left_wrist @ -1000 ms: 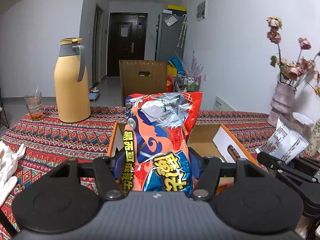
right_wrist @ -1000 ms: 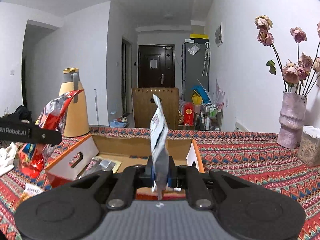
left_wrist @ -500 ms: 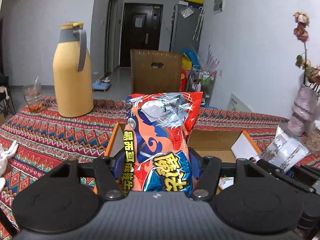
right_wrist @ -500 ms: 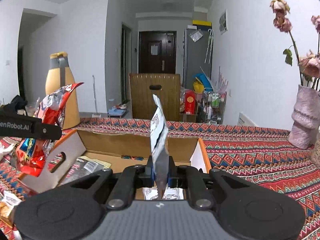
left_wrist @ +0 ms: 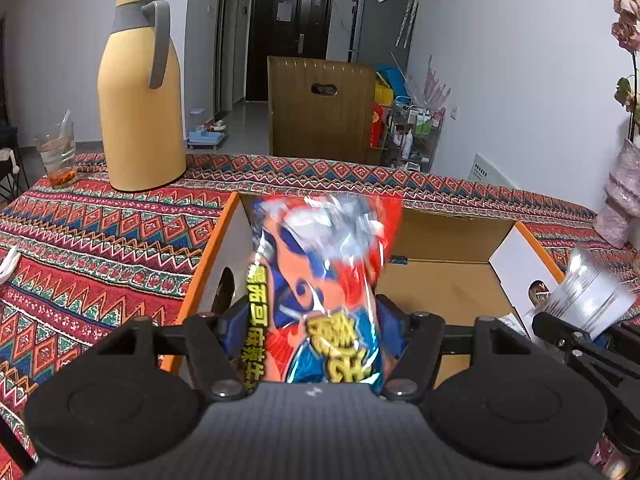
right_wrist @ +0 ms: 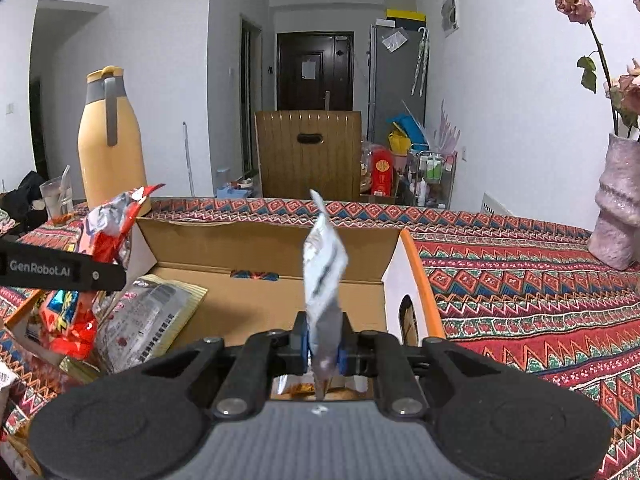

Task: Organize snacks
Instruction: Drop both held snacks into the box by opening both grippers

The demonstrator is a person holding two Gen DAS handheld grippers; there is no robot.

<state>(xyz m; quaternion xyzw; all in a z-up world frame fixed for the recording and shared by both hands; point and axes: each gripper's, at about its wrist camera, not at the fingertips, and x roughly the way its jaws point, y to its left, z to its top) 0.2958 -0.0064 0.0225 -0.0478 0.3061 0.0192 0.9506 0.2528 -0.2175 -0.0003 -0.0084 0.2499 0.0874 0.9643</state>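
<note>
My left gripper (left_wrist: 314, 320) holds an upright red, orange and blue snack bag (left_wrist: 320, 264) over the left end of an open cardboard box (left_wrist: 440, 232). Its jaws are opening; the bag is blurred but still touches both pads. My right gripper (right_wrist: 323, 340) pinches a thin white packet (right_wrist: 324, 268) over the right half of the box (right_wrist: 260, 244). Its jaws are starting to open and the packet leans between them. A silver and yellow packet (right_wrist: 148, 320) lies inside the box. In the right wrist view, the left gripper's finger (right_wrist: 60, 270) and the bag (right_wrist: 108, 232) show at the left.
The box sits on a patterned tablecloth (left_wrist: 100, 232). A tall yellow thermos (left_wrist: 140, 100) and a glass (left_wrist: 58, 156) stand at the back left. A pink vase (right_wrist: 616, 216) with dried flowers stands at the right. A wooden chair back (left_wrist: 320, 116) rises behind the table.
Both grippers have moved forward and down toward the box, which now fills more of each view. The snack bag and the white packet now look blurred and slightly shifted.
</note>
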